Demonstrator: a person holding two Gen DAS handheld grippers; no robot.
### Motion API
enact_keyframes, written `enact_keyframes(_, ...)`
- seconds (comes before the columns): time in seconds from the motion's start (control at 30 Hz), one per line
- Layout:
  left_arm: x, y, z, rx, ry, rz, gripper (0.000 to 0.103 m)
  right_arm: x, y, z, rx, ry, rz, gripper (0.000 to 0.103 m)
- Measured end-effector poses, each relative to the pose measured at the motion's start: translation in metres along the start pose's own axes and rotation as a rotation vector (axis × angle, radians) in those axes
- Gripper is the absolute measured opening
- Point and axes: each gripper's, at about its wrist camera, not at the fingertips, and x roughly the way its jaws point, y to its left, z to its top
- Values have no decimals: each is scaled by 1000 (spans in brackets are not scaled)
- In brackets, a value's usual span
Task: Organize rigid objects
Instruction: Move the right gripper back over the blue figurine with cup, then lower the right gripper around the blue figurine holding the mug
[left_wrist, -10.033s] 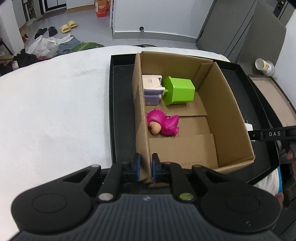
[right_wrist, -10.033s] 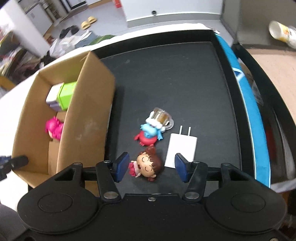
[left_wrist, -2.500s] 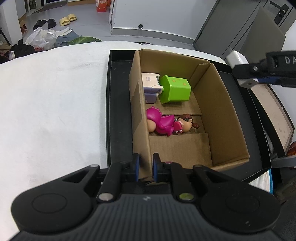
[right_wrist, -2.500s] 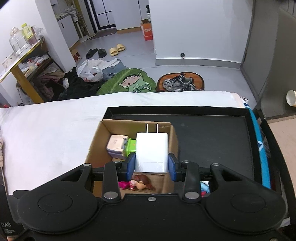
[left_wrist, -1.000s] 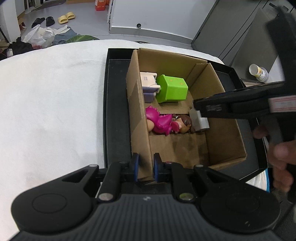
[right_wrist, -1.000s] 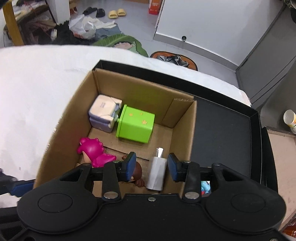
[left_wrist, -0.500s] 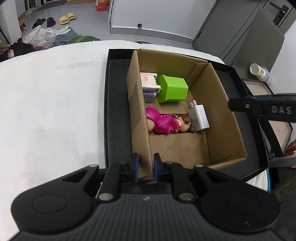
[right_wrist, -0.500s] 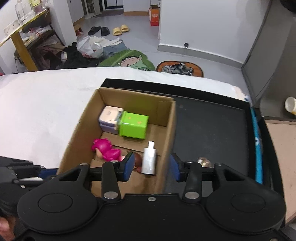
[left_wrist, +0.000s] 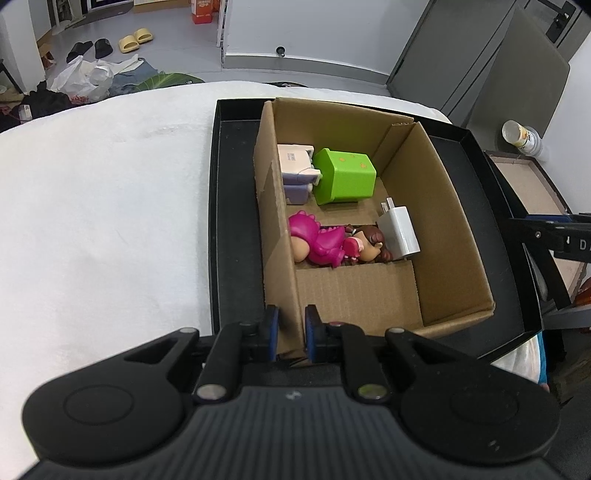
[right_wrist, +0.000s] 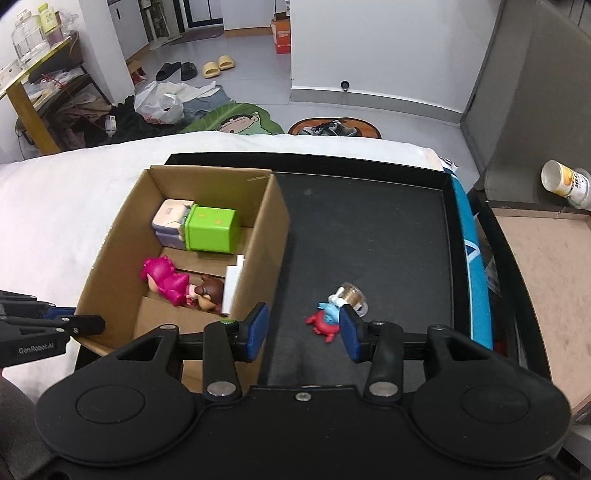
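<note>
The charger (left_wrist: 399, 232) lies in the cardboard box (left_wrist: 439, 206), right of the doll (left_wrist: 371, 246), inside the tray (right_wrist: 369, 229).

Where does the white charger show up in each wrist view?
Left wrist: white charger lies right of centre inside the cardboard box, beside the brown-haired figure.
Right wrist: charger is left of centre, against the box's right wall, partly hidden.
Shared landmark: green cube.
</note>
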Motion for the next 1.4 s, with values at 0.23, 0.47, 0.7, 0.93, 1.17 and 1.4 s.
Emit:
enact_keyframes(0.23,0,-2,0,4,1,12,13,2,-18,-6,33,-24,6,44)
enact_keyframes(0.47,0,-4,2,7,11,25,13,16,-49,-12,155,-21,48,44)
enact_keyframes(0.7,5,-3,3,0,19,28,13,37,-64,-16,258,41,120,44)
enact_keyframes(0.93,7,-4,2,14,18,30,14,62,-65,-11,289,82,119,44)
enact_keyframes(1.17,7,-3,3,16,20,22,14,86,-61,-6,259,99,60,44)
enact_keyframes(1.4,8,-2,3,14,23,17,14,99,-63,-3,268,92,20,44)
